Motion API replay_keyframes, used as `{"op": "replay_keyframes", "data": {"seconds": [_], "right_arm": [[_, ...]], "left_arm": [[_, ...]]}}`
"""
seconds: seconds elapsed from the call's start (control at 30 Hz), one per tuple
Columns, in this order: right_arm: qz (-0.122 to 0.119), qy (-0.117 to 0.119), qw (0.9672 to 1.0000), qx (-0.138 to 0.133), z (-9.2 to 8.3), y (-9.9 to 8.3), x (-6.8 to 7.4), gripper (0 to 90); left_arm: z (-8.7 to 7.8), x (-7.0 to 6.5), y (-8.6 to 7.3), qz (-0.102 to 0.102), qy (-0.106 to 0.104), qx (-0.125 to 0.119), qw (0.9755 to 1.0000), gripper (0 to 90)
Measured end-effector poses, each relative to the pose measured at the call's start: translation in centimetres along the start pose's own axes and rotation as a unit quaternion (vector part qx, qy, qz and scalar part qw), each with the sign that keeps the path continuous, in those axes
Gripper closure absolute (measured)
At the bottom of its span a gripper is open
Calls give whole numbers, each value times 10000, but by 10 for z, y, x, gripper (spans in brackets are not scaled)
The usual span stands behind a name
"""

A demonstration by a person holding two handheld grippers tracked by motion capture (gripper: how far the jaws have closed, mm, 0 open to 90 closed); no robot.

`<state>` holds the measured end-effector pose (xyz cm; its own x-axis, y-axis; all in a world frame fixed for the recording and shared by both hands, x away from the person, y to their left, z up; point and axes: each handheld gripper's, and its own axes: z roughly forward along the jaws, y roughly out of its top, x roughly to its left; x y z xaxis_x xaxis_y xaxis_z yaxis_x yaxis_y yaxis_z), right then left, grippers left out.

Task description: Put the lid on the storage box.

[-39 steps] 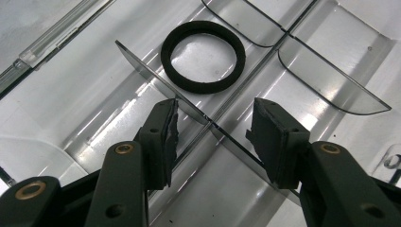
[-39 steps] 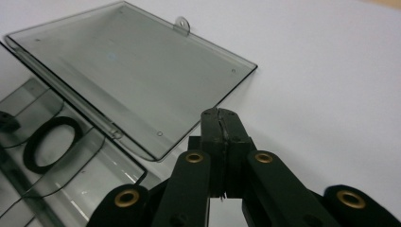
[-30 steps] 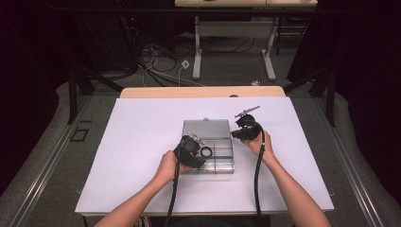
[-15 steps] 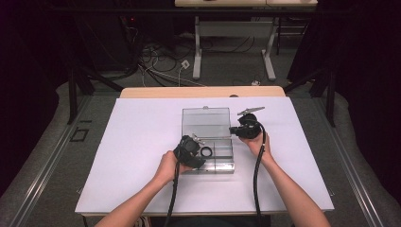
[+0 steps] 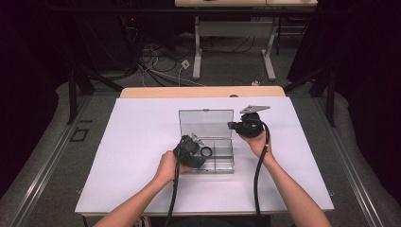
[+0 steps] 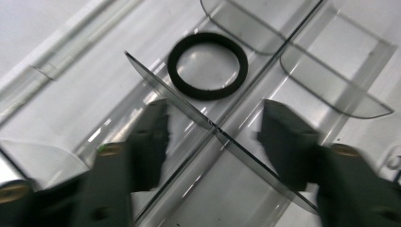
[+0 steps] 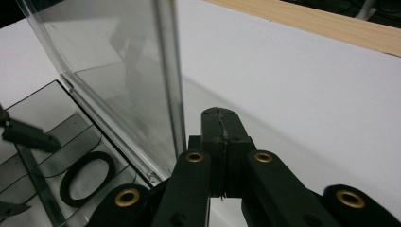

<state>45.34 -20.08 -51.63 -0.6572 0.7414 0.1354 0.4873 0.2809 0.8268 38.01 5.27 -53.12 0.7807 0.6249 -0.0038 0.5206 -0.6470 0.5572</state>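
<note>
A clear plastic compartment box (image 5: 222, 166) sits mid-table with its lid (image 5: 205, 124) standing upright. A black ring (image 5: 206, 152) lies flat in one compartment. In the left gripper view the ring (image 6: 208, 66) rests just beyond my left gripper (image 6: 215, 113). That gripper's jaws have just been opening and now stand open, straddling a thin clear divider (image 6: 246, 156) without pressing on it. My left gripper (image 5: 191, 150) hangs over the box's left side. My right gripper (image 5: 230, 126) is shut on nothing, its tips (image 7: 221, 113) beside the lid's right edge (image 7: 168, 71).
The box rests on a white sheet (image 5: 142, 142) that covers the table. A strip of wooden table edge (image 5: 203, 92) shows at the back. Cables trail from both grippers toward the front edge. Desk legs and floor cables lie beyond the table.
The lid has swung up from a low angle to upright. The right gripper has shifted slightly up along the lid's right edge. The left hand has stayed put.
</note>
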Motion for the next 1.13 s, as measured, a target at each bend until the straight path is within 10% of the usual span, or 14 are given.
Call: {"op": "replay_keyframes", "data": {"seconds": [0.27,0.57,0.9,1.13], "right_arm": [[-114,82,9999,-10,-5,1,4,900],[-278,218,9992,183,-24,-3,12,883],[-179,85,9975,681,-45,-17,15,187],[-113,-26,9964,842,-66,-30,19,0]], "left_arm": [[-50,-1,-18,-39,192,-497,9986,157],[-97,26,-73,-393,406,-445,9974,1],[-112,49,-104,-629,588,-585,9946,0],[-114,53,-114,-646,737,-616,9933,0]]}}
